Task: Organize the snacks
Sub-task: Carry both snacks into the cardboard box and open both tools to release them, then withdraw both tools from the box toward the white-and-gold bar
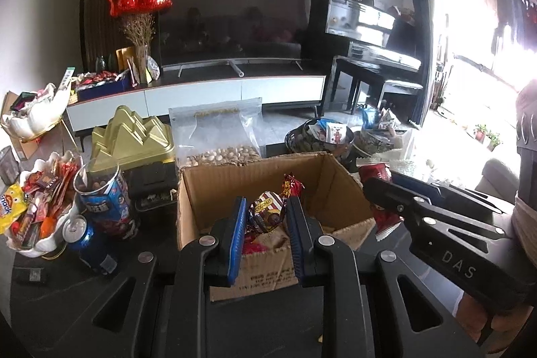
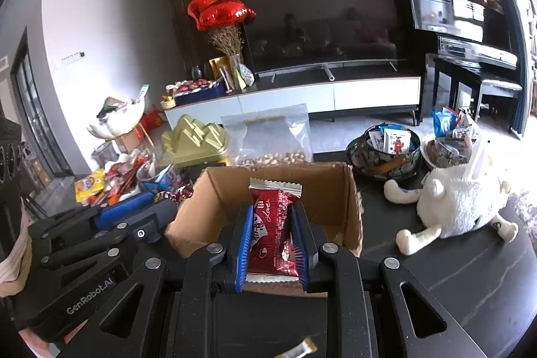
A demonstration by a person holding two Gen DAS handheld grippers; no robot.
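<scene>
An open cardboard box (image 1: 335,190) stands on the dark table; it also shows in the right wrist view (image 2: 352,207). My left gripper (image 1: 266,207) is shut on a coconut candy packet (image 1: 268,213) and holds it over the box's near side. My right gripper (image 2: 271,213) is shut on a red snack packet (image 2: 273,223) and holds it above the box's front edge. In the left wrist view the right gripper (image 1: 396,190) comes in from the right with the red packet (image 1: 384,217). In the right wrist view the left gripper (image 2: 141,207) sits at the box's left.
Left of the box are a white bowl of snacks (image 1: 40,210), a blue soda can (image 1: 84,237), an M&M's tub (image 1: 104,200) and a gold tin (image 1: 134,136). A bag of nuts (image 1: 218,136) stands behind. A plush sheep (image 2: 459,200) and patterned bowls (image 2: 386,150) sit to the right.
</scene>
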